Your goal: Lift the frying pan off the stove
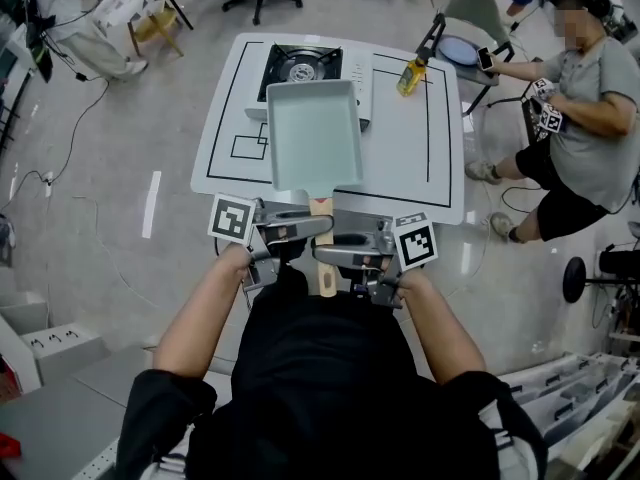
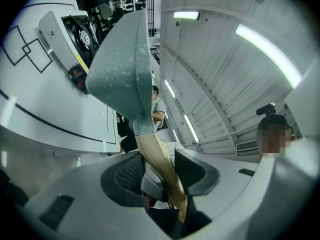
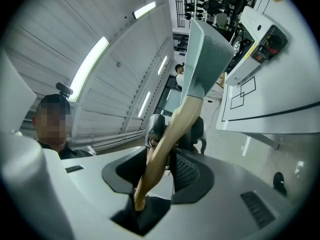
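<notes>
A rectangular pale grey-green frying pan (image 1: 313, 133) hangs in the air over the white table (image 1: 410, 158), in front of the portable gas stove (image 1: 300, 65). Its wooden handle (image 1: 322, 238) points back at me. My left gripper (image 1: 300, 226) and my right gripper (image 1: 345, 253) are both shut on that handle from opposite sides. In the left gripper view the pan's underside (image 2: 122, 69) shows, with the handle (image 2: 160, 164) clamped in my left gripper (image 2: 159, 176). The right gripper view shows the pan (image 3: 205, 59) edge-on and the handle (image 3: 165, 144) clamped in my right gripper (image 3: 161, 169).
A yellow bottle (image 1: 410, 76) stands on the table to the right of the stove. Black outlines are marked on the tabletop. A seated person (image 1: 590, 98) is at the right, close to the table's far right corner. Office chairs stand beyond the table.
</notes>
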### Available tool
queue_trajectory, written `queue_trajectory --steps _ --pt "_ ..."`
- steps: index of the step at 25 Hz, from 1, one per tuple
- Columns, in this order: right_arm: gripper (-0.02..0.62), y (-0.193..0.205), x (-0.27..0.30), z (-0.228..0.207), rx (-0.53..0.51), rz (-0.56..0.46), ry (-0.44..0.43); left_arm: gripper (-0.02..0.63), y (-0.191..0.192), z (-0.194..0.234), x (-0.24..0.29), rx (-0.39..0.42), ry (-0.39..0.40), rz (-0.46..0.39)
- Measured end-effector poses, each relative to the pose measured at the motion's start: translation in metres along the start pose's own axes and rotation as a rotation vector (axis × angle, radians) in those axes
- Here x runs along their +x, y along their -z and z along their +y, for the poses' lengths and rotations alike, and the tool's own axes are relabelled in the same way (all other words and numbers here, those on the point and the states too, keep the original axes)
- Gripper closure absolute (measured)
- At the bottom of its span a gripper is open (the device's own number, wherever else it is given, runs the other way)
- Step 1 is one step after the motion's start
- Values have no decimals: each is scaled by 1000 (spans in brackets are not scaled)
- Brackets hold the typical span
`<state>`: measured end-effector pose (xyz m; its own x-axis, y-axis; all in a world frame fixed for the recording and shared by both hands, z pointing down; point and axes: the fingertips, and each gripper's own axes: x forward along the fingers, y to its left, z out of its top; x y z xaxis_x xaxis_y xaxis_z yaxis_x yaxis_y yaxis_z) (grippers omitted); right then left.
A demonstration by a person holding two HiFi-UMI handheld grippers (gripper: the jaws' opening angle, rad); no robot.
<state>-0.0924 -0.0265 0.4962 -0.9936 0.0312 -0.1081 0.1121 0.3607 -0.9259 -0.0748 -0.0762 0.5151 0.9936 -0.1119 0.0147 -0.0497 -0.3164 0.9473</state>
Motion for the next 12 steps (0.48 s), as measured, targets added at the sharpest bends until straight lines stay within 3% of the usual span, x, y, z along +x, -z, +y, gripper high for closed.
queue_trajectory --steps 12 --pt "423 86 -76 34 15 10 -49 418 98 -25 70 -99 14 -29"
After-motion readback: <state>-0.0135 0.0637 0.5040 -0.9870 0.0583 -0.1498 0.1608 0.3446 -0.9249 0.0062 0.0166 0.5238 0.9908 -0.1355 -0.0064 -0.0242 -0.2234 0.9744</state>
